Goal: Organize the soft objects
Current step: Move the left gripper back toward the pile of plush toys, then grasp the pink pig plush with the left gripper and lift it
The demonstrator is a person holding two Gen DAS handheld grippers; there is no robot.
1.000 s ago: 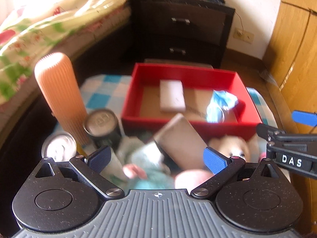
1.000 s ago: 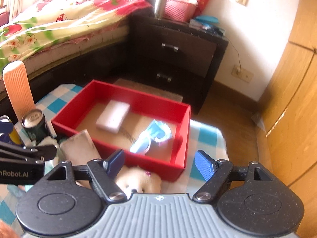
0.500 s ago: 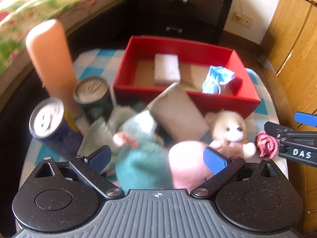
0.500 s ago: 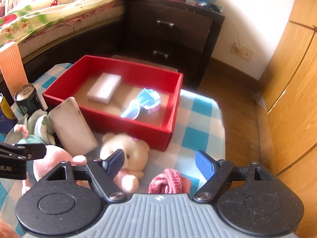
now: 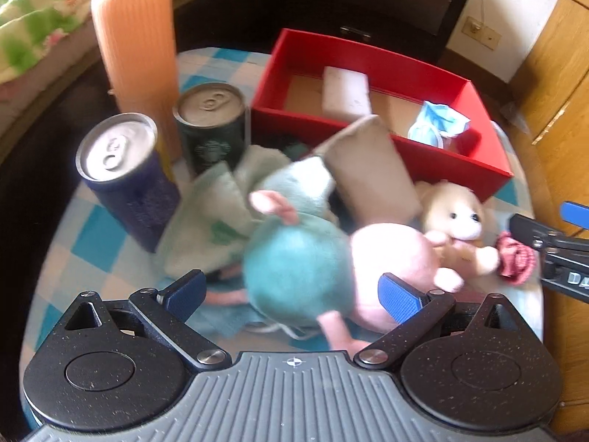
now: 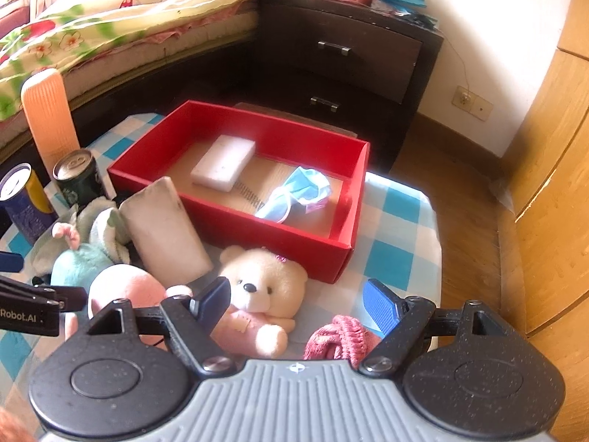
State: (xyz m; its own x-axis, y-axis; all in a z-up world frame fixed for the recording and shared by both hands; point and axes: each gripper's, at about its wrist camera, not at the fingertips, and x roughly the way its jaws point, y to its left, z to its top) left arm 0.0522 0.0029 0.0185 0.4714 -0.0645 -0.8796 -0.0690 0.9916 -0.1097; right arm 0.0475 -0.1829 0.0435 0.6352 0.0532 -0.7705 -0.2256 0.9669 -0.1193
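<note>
The left gripper [image 5: 291, 293] hangs with its jaws spread wide over a teal-and-pink plush toy [image 5: 298, 269] that lies on the checkered tablecloth [image 6: 390, 254], its long axis running across the view from the teal body to the pink end (blurred, so its facing is unclear). The right gripper [image 6: 296, 304] is likewise spread and empty above a cream teddy bear [image 6: 263, 287], which lies on its back, head toward the red box [image 6: 283, 228], feet toward the camera. A pink knitted item [image 6: 340, 335] sits just beside the bear. A white sponge [image 6: 222, 162] and a blue face mask [image 6: 298, 193] lie inside the box. A grey pad [image 6: 165, 232] leans near its front wall, with two cans [image 5: 210, 125] and an orange ribbed cylinder [image 5: 134, 40] off to the left.
</note>
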